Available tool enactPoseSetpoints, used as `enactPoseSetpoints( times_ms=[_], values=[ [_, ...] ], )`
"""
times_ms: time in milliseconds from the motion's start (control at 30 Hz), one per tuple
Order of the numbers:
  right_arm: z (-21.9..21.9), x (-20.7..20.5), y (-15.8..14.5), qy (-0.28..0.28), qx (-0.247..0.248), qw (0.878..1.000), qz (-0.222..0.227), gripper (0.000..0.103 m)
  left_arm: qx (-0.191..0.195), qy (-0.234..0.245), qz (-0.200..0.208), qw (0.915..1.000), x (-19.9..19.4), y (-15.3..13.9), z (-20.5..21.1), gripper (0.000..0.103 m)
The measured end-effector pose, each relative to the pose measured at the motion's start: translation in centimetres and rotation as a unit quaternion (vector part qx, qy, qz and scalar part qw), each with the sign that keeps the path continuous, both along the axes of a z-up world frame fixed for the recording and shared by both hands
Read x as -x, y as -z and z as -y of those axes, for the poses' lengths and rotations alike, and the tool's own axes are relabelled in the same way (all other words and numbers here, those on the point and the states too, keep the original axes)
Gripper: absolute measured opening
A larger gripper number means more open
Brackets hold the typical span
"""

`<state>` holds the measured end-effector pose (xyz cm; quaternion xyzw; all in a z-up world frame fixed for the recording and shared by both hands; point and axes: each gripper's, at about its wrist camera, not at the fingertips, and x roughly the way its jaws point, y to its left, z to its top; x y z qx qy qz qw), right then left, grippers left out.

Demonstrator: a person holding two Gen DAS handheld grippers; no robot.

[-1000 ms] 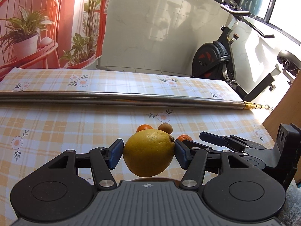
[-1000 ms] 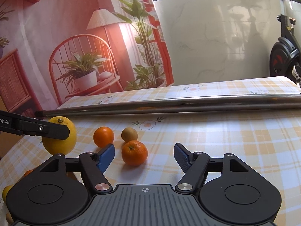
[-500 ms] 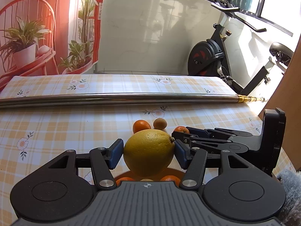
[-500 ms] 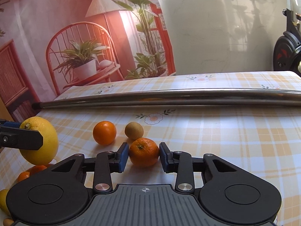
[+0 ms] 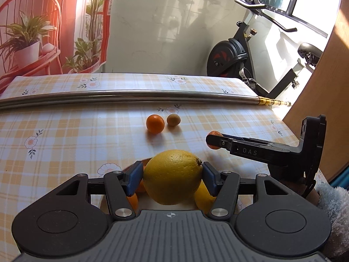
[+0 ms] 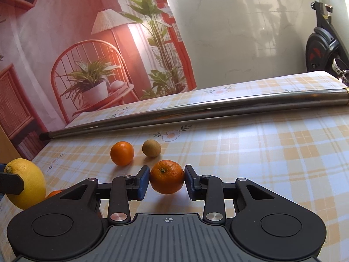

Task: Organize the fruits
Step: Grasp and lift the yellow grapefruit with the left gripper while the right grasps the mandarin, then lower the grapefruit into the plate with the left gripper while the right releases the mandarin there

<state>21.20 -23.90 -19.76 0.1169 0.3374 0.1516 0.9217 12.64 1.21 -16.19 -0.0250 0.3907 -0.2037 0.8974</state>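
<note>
Nearest the left wrist camera, the left gripper (image 5: 172,178) clamps one large lemon (image 5: 172,176), long axis crosswise, stem nub toward the right pad, above partly hidden fruit. To its right, the right gripper (image 6: 167,180) grips one orange (image 6: 167,176), stem facing the camera, raised off the table (image 6: 272,152). Farther back sit one loose orange (image 5: 155,123) and one kiwi (image 5: 173,119), just apart.

The left gripper (image 5: 172,178) is clamping a large lemon (image 5: 172,176) between both blue pads. The right gripper (image 6: 167,180) is pinching an orange (image 6: 167,176), raised off the surface.
</note>
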Motion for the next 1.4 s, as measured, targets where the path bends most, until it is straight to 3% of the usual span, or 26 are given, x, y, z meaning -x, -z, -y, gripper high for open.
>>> enactPoseSetpoints(
  times_ms=[267,467,633,1033,1400],
  values=[
    [1.2,4.7,-3.0,0.021,-0.044,0.999,0.016,0.032,0.009,0.024,-0.033,0.9991,2.9,1.6,0.2,0.061],
    [-0.2,7.1,-4.3,0.006,-0.031,0.999,0.014,0.032,0.007,0.028,-0.049,0.9984,4.3,2.0,0.0,0.061],
    [-1.5,8.9,-4.6,-0.007,-0.024,1.000,0.010,0.032,-0.020,0.039,-0.072,0.9964,5.1,2.4,0.3,0.061],
    [-1.9,11.6,-5.9,-0.018,-0.028,0.999,0.008,0.032,-0.043,0.048,-0.081,0.9946,6.7,2.9,0.9,0.061],
    [-1.8,12.7,-6.1,-0.029,-0.040,0.999,-0.005,0.032,-0.014,0.028,-0.109,0.9935,6.2,3.7,-0.2,0.058]
  ],
)
